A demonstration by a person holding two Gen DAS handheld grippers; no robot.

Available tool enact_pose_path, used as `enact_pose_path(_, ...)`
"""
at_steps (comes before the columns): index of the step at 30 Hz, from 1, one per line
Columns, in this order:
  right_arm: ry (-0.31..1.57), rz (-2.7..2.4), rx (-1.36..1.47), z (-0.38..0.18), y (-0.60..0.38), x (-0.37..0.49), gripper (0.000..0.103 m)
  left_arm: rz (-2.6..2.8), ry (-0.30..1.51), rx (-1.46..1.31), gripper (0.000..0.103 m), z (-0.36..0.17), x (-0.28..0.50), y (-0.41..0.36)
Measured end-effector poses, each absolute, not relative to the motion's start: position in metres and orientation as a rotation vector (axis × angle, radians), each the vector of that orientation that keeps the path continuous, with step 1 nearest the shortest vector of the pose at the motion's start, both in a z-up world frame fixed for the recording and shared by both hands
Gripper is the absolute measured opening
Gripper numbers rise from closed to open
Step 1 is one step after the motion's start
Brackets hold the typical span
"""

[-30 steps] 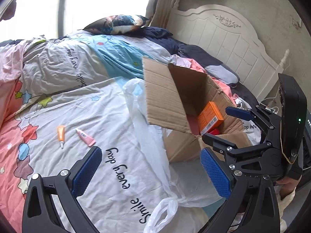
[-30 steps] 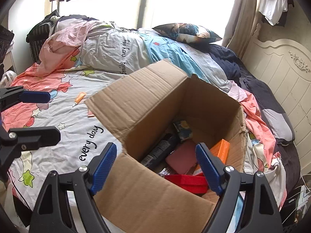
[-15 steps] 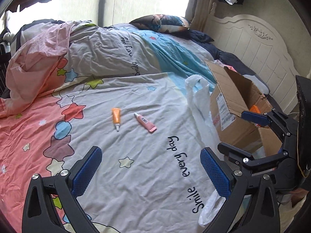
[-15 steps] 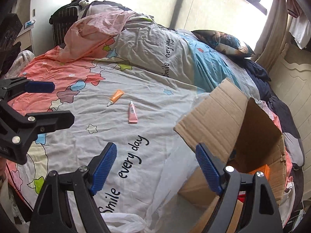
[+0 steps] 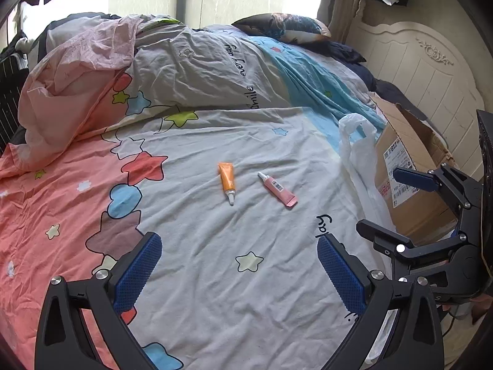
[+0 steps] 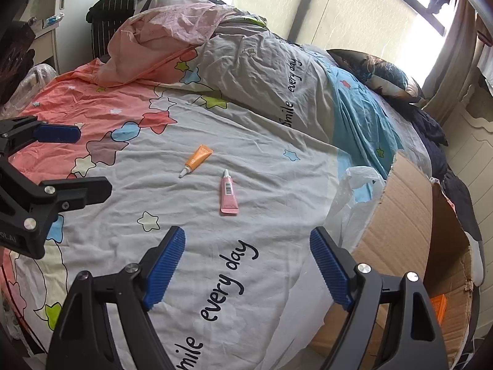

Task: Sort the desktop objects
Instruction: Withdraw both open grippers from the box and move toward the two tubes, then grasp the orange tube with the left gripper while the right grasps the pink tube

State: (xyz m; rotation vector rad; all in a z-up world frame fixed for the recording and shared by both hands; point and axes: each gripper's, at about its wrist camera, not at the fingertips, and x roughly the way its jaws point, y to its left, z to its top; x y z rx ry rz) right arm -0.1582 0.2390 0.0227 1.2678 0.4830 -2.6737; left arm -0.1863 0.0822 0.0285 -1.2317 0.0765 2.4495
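An orange tube (image 5: 227,181) and a pink tube (image 5: 279,190) lie side by side on the bedsheet, well ahead of both grippers. They also show in the right wrist view, orange tube (image 6: 197,160) and pink tube (image 6: 228,193). My left gripper (image 5: 238,273) is open and empty above the sheet. My right gripper (image 6: 246,268) is open and empty, nearest the pink tube; it also shows at the right of the left wrist view (image 5: 397,203). A cardboard box (image 6: 409,246) stands at the right with an orange packet (image 6: 438,306) inside.
A white plastic bag (image 5: 359,154) lies against the box's left side. Bunched quilt and pink cover (image 5: 92,61) rise at the back of the bed. A pillow (image 5: 283,27) and white headboard (image 5: 431,71) are at the far right.
Both grippers have swung left, away from the box's inside, and now face the two tubes on the sheet. Both stay open and empty.
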Motion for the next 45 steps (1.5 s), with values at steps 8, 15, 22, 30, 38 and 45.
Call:
enact_pose_path(8,0.513,-2.637,1.343,-0.002,0.23,-0.188,0.081,2.431,0.078,-1.293,0.103,0.01,-0.217,0.087)
enact_pose_path(15,0.454,-2.627,1.377,-0.021,0.234,-0.214,0.081,2.393,0.046,-1.311,0.103,-0.007,-0.249,0.099)
enact_pose_path(22,0.388,-2.583,1.417,-0.045,0.234,-0.242,0.081,2.371,0.041,-1.374,0.103,-0.033,-0.278,0.108)
enact_pose_path(30,0.182,-2.558,1.472,-0.067,0.254,-0.272,0.081,2.369,-0.062,-1.46,0.103,-0.058,-0.309,0.101)
enact_pose_path(38,0.131,-2.553,1.489,-0.08,0.26,-0.281,0.081,2.37,-0.039,-1.466,0.103,-0.074,-0.316,0.114)
enact_pose_path(45,0.145,-2.566,1.448,-0.078,0.256,-0.281,0.081,2.423,0.052,-1.443,0.103,-0.08,-0.319,0.127)
